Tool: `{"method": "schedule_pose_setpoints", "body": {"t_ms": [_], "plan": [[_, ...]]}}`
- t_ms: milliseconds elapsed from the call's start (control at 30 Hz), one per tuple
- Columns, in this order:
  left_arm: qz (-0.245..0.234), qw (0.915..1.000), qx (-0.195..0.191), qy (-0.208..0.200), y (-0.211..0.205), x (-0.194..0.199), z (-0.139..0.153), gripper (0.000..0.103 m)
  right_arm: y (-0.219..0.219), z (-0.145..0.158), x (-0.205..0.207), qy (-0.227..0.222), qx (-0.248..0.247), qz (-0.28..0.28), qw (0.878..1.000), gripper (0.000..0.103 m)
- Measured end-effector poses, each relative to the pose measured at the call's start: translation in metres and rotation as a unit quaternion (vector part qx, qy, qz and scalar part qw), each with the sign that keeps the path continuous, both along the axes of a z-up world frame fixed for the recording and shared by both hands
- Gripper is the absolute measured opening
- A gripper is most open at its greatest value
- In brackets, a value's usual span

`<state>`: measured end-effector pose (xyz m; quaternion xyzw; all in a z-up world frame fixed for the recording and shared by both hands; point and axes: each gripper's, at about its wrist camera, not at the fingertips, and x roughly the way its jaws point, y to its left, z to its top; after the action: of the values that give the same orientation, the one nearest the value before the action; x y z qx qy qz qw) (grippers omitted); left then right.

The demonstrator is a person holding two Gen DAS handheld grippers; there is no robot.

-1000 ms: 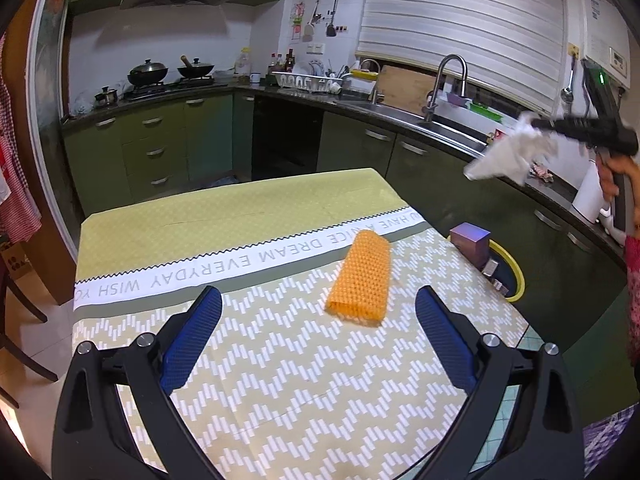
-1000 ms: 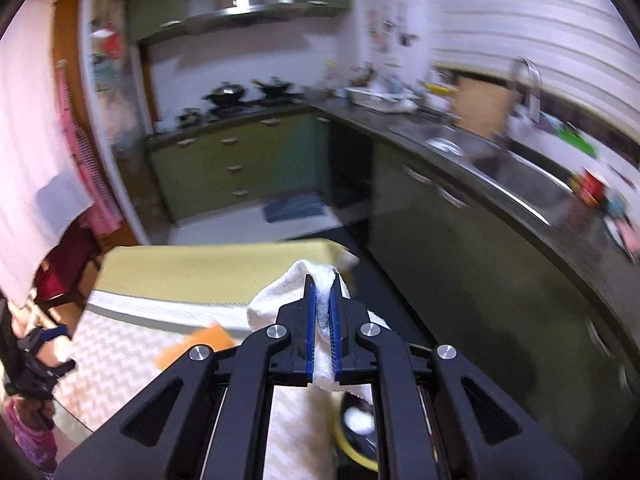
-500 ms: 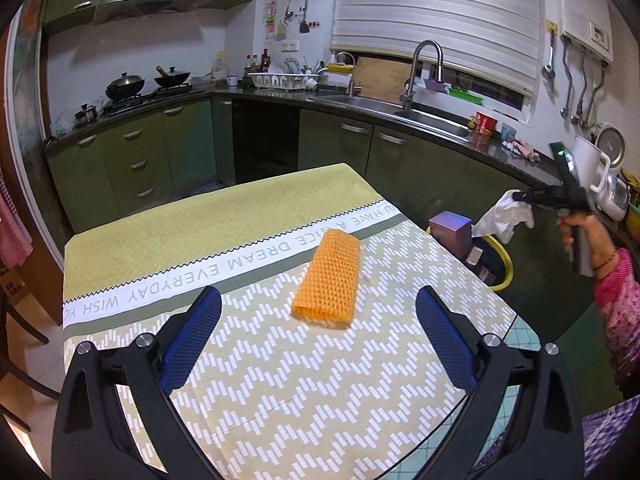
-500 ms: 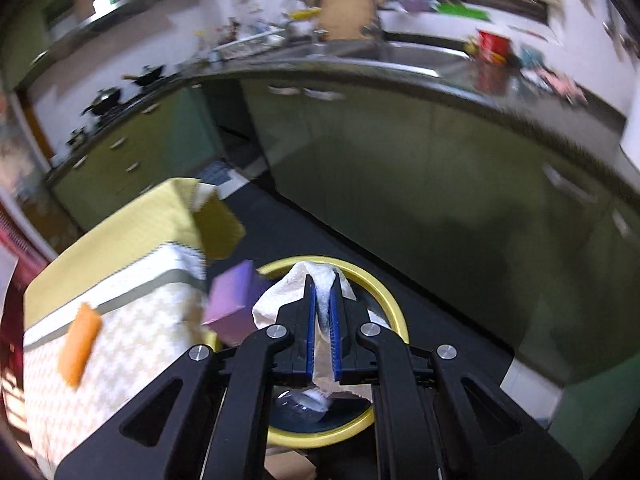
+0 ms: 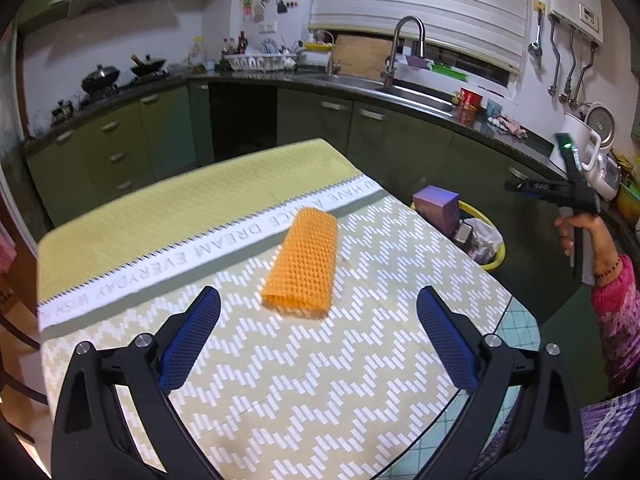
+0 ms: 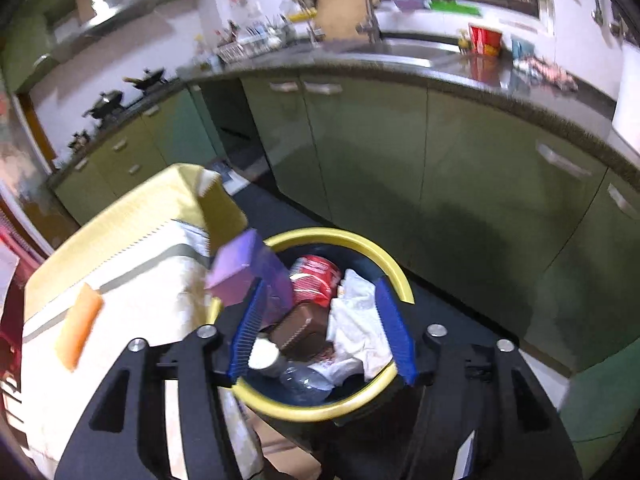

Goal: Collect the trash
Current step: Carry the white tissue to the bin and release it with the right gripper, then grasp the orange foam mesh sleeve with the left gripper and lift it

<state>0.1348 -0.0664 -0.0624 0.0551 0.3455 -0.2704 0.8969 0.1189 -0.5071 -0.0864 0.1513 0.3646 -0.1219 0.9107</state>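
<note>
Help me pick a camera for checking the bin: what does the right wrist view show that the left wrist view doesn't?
Only the right wrist view looks down into the yellow-rimmed bin: the white tissue, a red can, a brown box. Only the left wrist view shows the open left gripper and the right gripper from outside. Both show the orange mesh sleeve, purple box and bin.

A yellow-rimmed bin (image 6: 394,264) stands on the floor just beside the table. Inside it lie a crumpled white tissue (image 6: 356,320), a red can (image 6: 314,280), a brown box (image 6: 300,330) and a clear bottle (image 6: 304,380). A purple box (image 6: 240,272) leans over its rim. An orange mesh sleeve (image 5: 304,258) lies flat on the table, well apart from the bin.
</note>
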Motion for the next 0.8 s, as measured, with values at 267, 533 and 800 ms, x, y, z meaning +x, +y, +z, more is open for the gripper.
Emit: {"method": "schedule_pose_setpoints", "body": {"t_ms": [267,533,800], "plan": [[-0.051,0.9968,0.029,0.054,-0.028,0.046,-0.029,0.096,0.042,0.023,-0.042,-0.041,0.017,0.045,0.998,0.064],[-0.068,0.9908,0.067,0.096,-0.067,0.109,-0.074,0.096,0.064,0.018,-0.046,-0.038,0.042,0.071,0.996,0.066],[-0.060,0.9870,0.096,0.114,-0.089,0.136,-0.095,0.096,0.063,0.009,-0.039,-0.031,0.057,0.074,0.995,0.066]]}}
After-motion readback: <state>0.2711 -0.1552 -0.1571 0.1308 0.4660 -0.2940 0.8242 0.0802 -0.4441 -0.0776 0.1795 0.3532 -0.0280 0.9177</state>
